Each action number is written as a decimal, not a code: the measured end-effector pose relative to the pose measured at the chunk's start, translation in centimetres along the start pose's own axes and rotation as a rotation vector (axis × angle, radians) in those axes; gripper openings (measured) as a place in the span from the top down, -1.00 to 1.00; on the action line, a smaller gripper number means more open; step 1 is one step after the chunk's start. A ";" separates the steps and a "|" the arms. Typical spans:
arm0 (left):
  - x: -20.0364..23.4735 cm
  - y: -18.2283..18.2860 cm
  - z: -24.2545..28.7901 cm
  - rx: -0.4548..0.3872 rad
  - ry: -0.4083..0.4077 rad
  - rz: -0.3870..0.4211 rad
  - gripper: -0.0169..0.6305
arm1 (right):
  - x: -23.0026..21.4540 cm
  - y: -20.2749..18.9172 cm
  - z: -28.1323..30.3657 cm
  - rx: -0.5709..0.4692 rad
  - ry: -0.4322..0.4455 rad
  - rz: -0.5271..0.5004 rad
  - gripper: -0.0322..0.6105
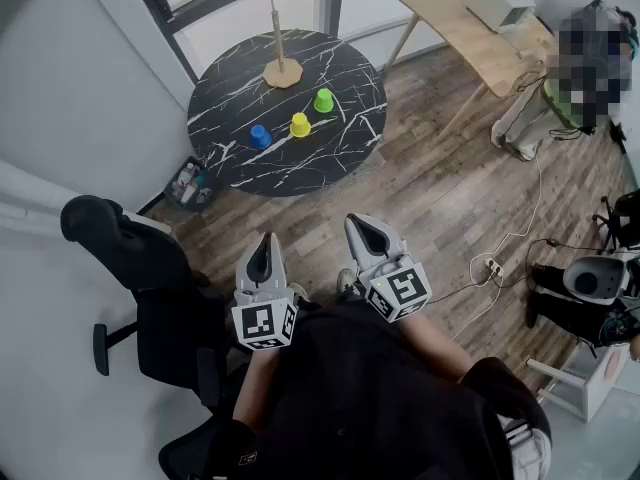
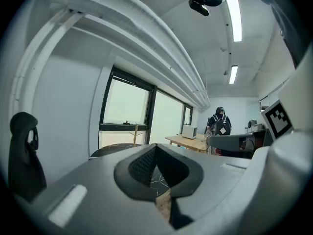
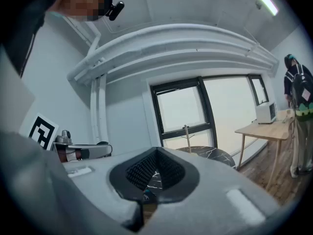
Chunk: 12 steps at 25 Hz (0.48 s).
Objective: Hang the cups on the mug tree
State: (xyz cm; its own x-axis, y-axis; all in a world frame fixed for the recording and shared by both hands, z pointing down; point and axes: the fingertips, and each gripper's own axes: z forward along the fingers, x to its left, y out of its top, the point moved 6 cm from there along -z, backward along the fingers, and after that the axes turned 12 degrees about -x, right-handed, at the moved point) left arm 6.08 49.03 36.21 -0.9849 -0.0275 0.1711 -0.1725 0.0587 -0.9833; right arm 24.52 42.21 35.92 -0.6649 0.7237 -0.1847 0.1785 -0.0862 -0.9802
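Three cups stand upside down on a round black marble table: a blue cup, a yellow cup and a green cup. Behind them rises a wooden mug tree on its flat base. My left gripper and right gripper are held close to my body, well short of the table, both shut with nothing in them. In the left gripper view the mug tree shows small against the window, and the right gripper view has the mug tree above the table top.
A black office chair stands at my left. A box of bottles sits on the floor by the table. A wooden desk and a standing person are at the far right. Cables and a power strip lie on the wood floor.
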 end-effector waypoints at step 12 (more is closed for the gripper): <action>1.1 -0.1 -0.2 -0.003 0.007 -0.002 0.94 | 0.3 -0.7 1.0 0.002 0.002 0.021 0.91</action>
State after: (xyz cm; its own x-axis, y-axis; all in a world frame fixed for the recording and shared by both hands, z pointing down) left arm 5.03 49.18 36.48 -0.9846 -0.0210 0.1737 -0.1746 0.0620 -0.9827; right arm 23.46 41.77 36.48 -0.6598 0.7229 -0.2053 0.1907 -0.1032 -0.9762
